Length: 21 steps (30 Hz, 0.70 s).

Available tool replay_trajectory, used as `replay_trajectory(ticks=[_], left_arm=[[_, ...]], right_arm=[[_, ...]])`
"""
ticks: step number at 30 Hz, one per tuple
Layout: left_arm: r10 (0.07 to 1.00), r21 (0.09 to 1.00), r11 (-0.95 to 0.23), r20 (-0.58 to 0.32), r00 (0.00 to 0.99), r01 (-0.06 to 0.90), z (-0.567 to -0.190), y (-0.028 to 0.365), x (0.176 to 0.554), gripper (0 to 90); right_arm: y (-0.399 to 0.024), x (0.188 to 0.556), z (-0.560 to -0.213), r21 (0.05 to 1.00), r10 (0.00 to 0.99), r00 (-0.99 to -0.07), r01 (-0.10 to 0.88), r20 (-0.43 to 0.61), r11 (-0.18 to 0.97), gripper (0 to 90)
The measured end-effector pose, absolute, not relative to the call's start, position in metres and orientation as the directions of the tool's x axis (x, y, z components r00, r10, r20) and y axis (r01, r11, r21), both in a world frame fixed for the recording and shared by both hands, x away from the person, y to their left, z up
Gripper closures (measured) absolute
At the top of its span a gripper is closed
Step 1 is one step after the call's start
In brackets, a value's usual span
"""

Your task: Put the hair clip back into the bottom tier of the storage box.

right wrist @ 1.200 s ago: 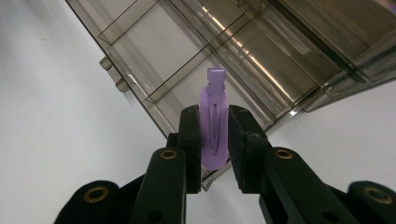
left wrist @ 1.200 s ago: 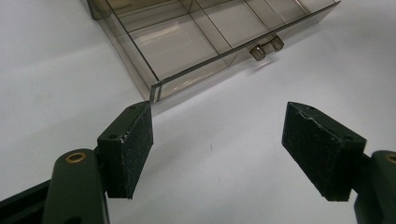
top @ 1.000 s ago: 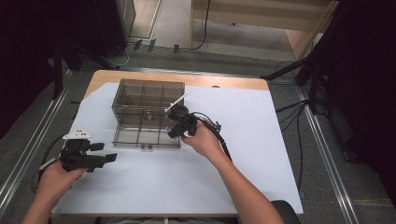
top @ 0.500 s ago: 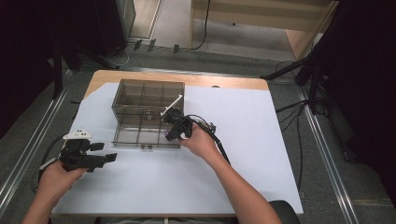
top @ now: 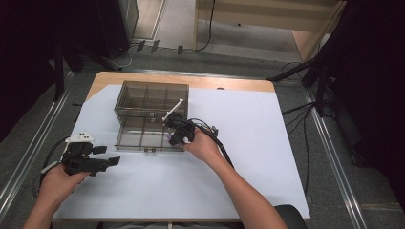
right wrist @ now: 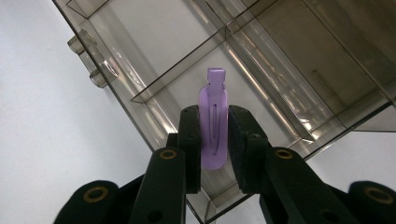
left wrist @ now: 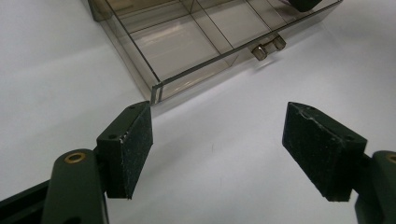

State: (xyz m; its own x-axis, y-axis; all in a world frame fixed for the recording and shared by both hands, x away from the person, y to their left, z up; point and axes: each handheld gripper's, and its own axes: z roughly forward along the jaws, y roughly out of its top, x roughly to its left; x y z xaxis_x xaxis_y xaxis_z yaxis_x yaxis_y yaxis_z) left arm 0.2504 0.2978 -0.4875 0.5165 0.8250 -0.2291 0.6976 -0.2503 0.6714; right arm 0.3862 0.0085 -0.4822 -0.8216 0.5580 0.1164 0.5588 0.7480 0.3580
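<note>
White paper covers the table, and above the smoky drawer (right wrist: 261, 60) the right gripper (right wrist: 214, 140) pinches a purple hair clip (right wrist: 214, 116) flat between its pads. Light, stiff and probably slick, it is best held across its broad faces. The left gripper (left wrist: 219, 149) rests with fingers spread on nothing.

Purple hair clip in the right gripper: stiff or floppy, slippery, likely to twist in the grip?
The purple hair clip looks like thin, flat, glossy plastic, so probably stiff and light. The right gripper pinches its lower half, the tip sticking out over the clear divided box. It could pivot or slip if bumped.
</note>
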Motion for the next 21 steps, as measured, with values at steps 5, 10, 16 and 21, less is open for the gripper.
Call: replay_trajectory(ticks=[5, 10, 16, 21], left_arm=[[0.824, 0.670, -0.255, -0.227, 0.519, 0.697, -0.4877, 0.2978, 0.2502, 25.3], [0.829, 0.668, -0.251, -0.226, 0.512, 0.701, -0.4877, 0.2982, 0.2499, 25.4], [0.827, 0.669, -0.255, -0.224, 0.516, 0.698, -0.4881, 0.2978, 0.2503, 25.3], [0.825, 0.668, -0.258, -0.224, 0.518, 0.698, -0.4884, 0.2981, 0.2505, 25.4]], right_arm=[[0.0093, 0.3873, -0.4851, 0.350, 0.561, -0.820, 0.560, 0.110, 0.751, 77.1], [0.0094, 0.3884, -0.4878, 0.344, 0.566, -0.817, 0.565, 0.108, 0.750, 77.0], [0.0092, 0.3888, -0.4884, 0.340, 0.562, -0.820, 0.561, 0.106, 0.754, 76.7], [0.0090, 0.3888, -0.4888, 0.344, 0.563, -0.819, 0.564, 0.114, 0.751, 74.7]])
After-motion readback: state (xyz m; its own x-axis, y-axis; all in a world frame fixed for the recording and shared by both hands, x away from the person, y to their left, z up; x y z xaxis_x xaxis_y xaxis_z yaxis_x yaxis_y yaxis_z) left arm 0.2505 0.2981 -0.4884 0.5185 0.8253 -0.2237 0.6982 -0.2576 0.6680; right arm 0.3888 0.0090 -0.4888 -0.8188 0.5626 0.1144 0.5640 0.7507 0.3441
